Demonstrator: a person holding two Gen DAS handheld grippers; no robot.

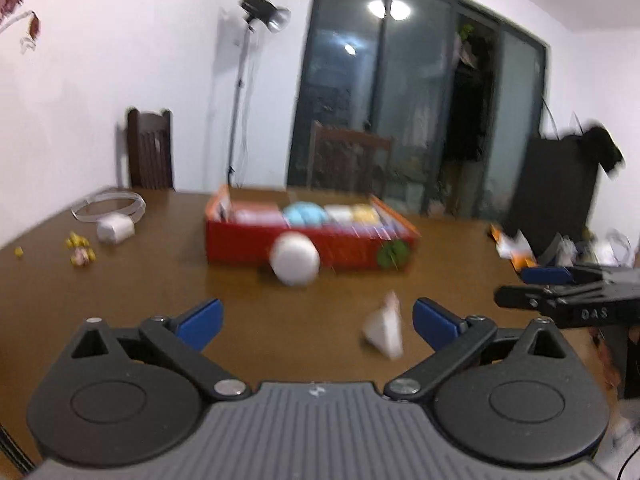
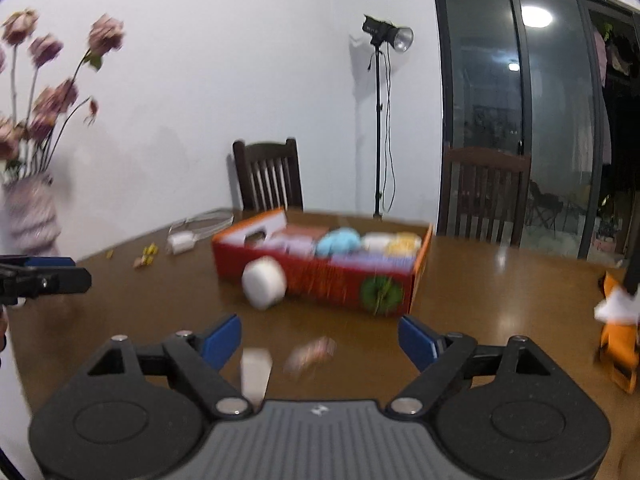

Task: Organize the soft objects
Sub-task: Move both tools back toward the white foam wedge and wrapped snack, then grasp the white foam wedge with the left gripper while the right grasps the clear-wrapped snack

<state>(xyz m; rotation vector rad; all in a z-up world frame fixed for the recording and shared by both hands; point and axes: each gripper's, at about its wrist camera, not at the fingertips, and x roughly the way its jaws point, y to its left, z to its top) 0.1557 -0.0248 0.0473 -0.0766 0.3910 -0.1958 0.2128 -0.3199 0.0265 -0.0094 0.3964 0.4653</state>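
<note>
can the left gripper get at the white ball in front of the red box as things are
Probably yes. The left gripper is open and empty, and the white ball lies ahead of it on bare table, against the red box. Only a small white scrap lies nearby, off to the right.

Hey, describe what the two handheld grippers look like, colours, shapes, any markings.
Both match. The left gripper has a grey ribbed body, two round black housings, black linkage arms with silver pivot bolts, blue pads on its fingers and a small white logo. The right gripper looks the same; seen side-on from the left wrist view, it bears pale lettering, too blurred to read. No cables or sleeves show.
</note>
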